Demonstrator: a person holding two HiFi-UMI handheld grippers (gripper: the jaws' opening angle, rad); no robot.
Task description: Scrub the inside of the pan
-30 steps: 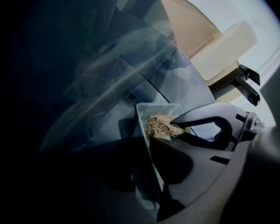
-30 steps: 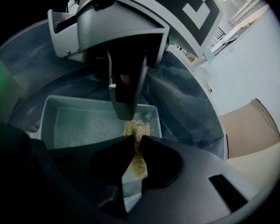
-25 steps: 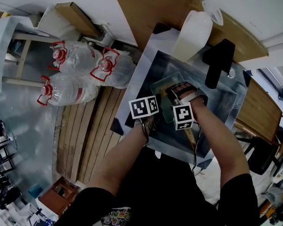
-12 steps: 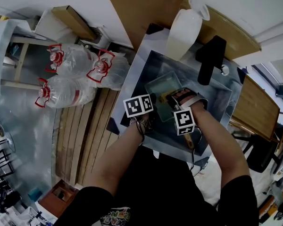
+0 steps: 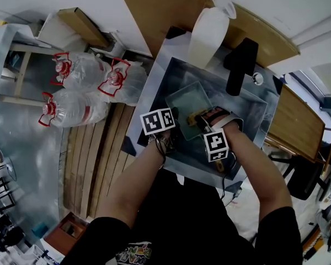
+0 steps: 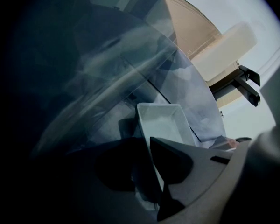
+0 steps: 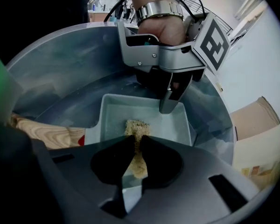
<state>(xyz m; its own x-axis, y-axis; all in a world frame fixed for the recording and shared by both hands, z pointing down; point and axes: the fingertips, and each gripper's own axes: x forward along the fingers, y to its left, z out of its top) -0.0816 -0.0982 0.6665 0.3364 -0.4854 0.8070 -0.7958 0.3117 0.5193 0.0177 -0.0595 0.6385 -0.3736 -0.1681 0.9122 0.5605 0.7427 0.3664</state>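
Note:
A pale rectangular pan [image 5: 188, 97] lies in the steel sink [image 5: 252, 116]. My left gripper [image 5: 175, 120] is at the pan's near-left rim. In the left gripper view the pan [image 6: 164, 121] has its wall between the jaws of this gripper [image 6: 144, 144], which is shut on it. My right gripper [image 7: 138, 142] is shut on a tan scrub pad [image 7: 136, 127] that presses on the floor of the pan [image 7: 115, 118]. Across the pan a finger [image 7: 170, 100] of the left gripper hangs over the far rim.
A black faucet [image 5: 240, 65] overhangs the sink's far side, with a white jug [image 5: 207, 29] beside it on the wooden counter. A wooden board [image 7: 42, 132] leans in the sink to the left of the pan. Large water bottles [image 5: 80, 87] lie on the floor at left.
My right gripper has slid the scrub pad a short way across the pan's floor toward the near side. The left gripper has stayed on the rim.

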